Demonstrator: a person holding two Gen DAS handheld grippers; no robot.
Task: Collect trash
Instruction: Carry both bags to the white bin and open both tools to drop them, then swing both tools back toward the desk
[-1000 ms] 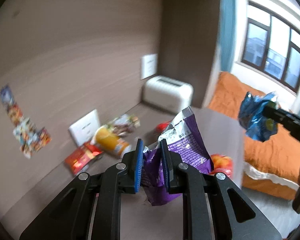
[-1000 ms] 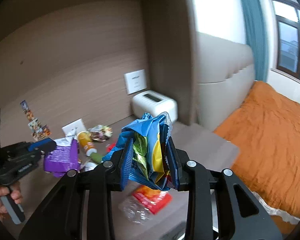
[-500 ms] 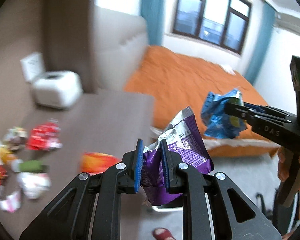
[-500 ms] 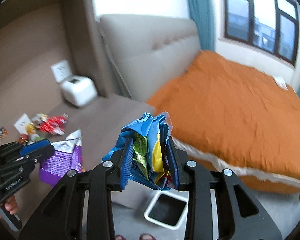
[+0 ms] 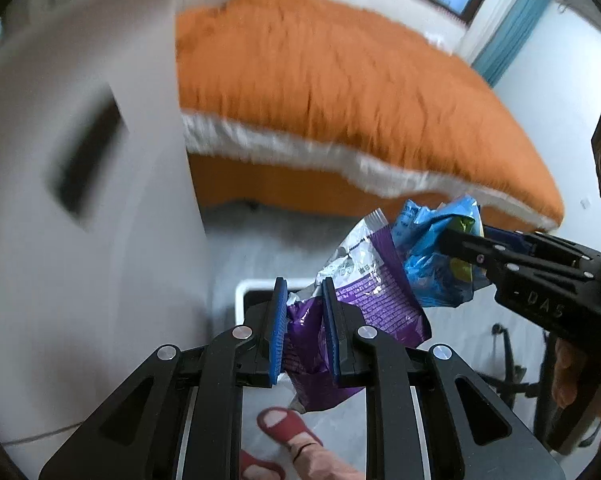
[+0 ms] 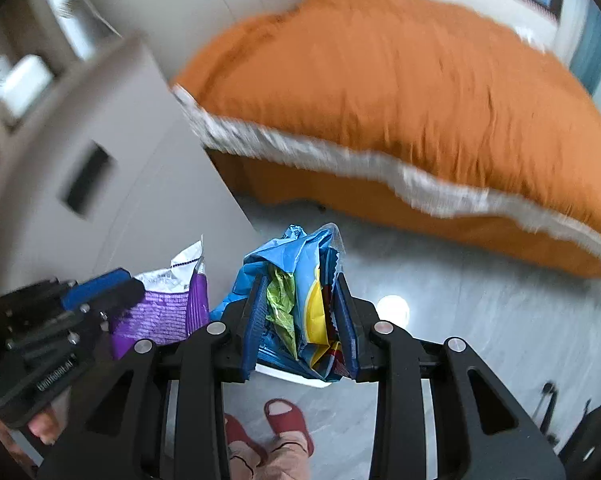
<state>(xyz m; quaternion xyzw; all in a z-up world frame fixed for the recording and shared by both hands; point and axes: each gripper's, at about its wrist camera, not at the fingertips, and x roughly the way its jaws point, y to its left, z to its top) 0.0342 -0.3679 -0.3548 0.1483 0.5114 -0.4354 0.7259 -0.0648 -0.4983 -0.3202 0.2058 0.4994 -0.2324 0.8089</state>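
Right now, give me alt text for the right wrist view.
The right gripper clamps a crumpled blue wrapper above a white bin on the grey floor. At left, the left gripper holds a purple bag; an orange bed lies behind, red slippers below.

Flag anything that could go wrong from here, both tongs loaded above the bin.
1. The purple wrapper and blue wrapper overlap in the left view; dropped together, they may snag on each other.
2. The white bin is mostly hidden behind both tongs, so a light wrapper could flutter past its rim onto the floor.
3. The person's foot in a red slipper stands close to the bin; a missed wrapper may land underfoot.
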